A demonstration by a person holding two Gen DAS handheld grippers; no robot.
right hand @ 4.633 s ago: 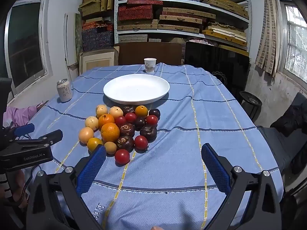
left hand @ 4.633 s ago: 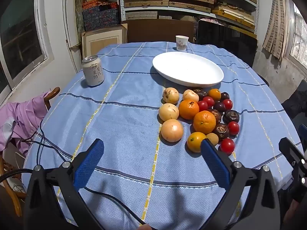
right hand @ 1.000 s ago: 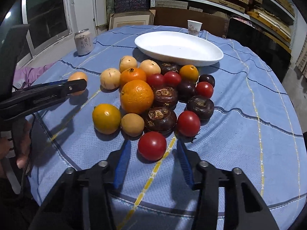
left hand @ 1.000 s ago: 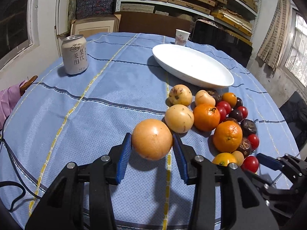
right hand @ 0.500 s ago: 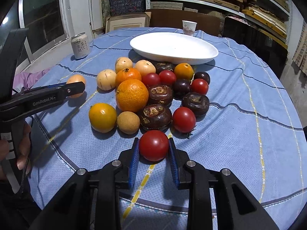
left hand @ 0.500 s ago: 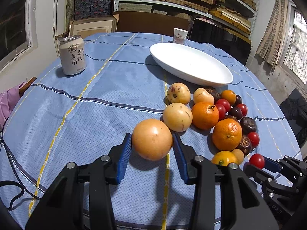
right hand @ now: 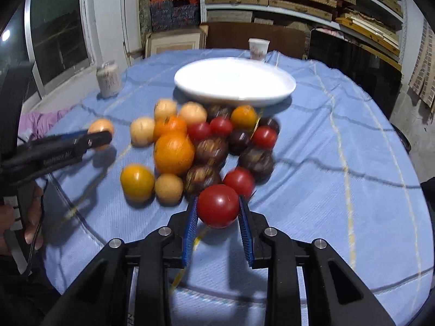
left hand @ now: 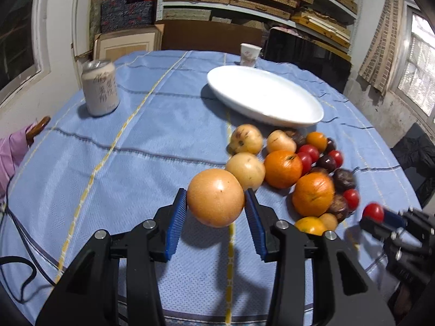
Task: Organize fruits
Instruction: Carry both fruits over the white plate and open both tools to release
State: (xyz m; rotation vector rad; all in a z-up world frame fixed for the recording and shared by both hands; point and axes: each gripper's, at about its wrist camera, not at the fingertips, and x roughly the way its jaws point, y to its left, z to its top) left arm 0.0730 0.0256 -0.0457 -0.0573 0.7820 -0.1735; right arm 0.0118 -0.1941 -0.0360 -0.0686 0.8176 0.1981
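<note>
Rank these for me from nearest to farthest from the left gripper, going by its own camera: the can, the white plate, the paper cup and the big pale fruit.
1. Big pale fruit: held between the left gripper's fingers.
2. Can: off to the left, mid-table.
3. White plate: farther back, right of centre.
4. Paper cup: at the far edge, behind the plate.

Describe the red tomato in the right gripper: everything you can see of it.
The red tomato is round, smooth and glossy, evenly red, with no stem showing. It sits clamped between the blue ribbed pads of the right gripper, one pad on each side. The view is motion-blurred. A shadow lies on the blue tablecloth under it. The pile's nearest red tomato sits just behind.
</note>
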